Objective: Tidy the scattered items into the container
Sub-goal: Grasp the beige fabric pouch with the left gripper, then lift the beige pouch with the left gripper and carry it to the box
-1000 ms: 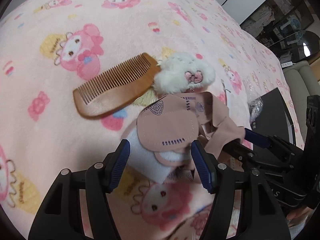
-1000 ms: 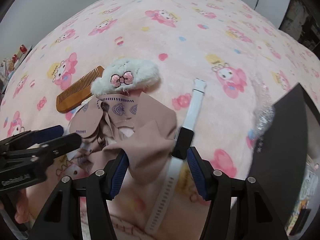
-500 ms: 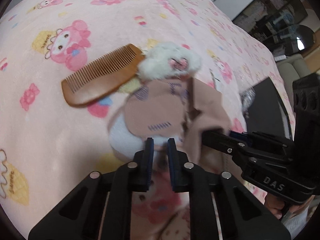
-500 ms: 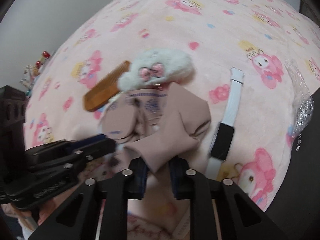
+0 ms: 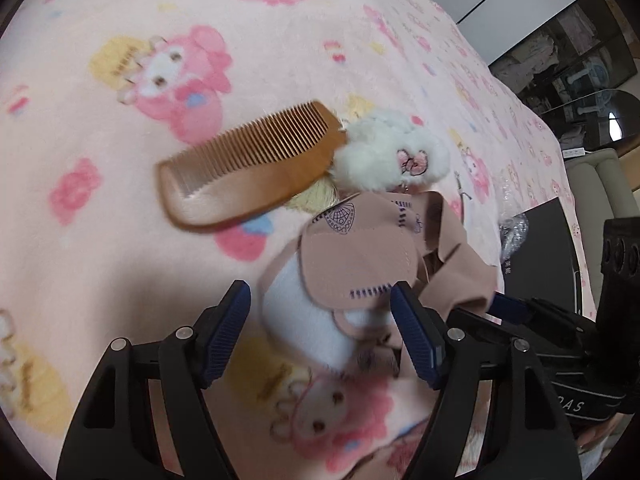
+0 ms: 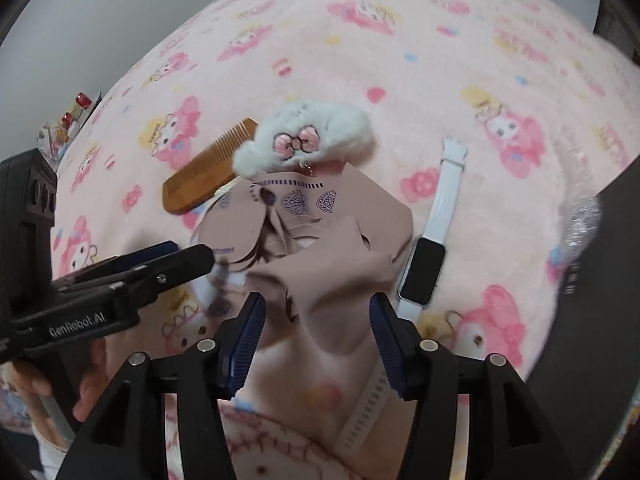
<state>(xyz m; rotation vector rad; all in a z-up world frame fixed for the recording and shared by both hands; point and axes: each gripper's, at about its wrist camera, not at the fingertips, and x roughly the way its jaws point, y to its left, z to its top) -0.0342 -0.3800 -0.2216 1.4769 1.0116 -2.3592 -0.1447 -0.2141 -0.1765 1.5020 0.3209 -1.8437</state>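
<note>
A pink cloth mask (image 5: 360, 256) with a white lining lies bunched on the pink cartoon blanket (image 5: 120, 240). My left gripper (image 5: 324, 320) straddles its white lower end, jaws opening, pads off the fabric. My right gripper (image 6: 316, 320) straddles a raised fold of the same mask (image 6: 320, 264), jaws also opening, not pressing it. A wooden comb (image 5: 248, 176) and a white fluffy clip (image 5: 392, 156) with a pink bow lie just beyond the mask. A white smartwatch (image 6: 424, 264) lies right of the mask. The black container (image 6: 600, 280) sits at the right edge.
Crinkled clear plastic (image 6: 580, 220) lies against the container's edge. In the right wrist view the left gripper (image 6: 188, 254) and the hand holding it come in from the left. Small red-topped items (image 6: 76, 112) stand beyond the blanket's far left. Dark cabinets (image 5: 560, 60) stand behind.
Both grippers stood open a second ago, were shut at the mask half a second ago, and stand open again now. The mask is a little more bunched.
</note>
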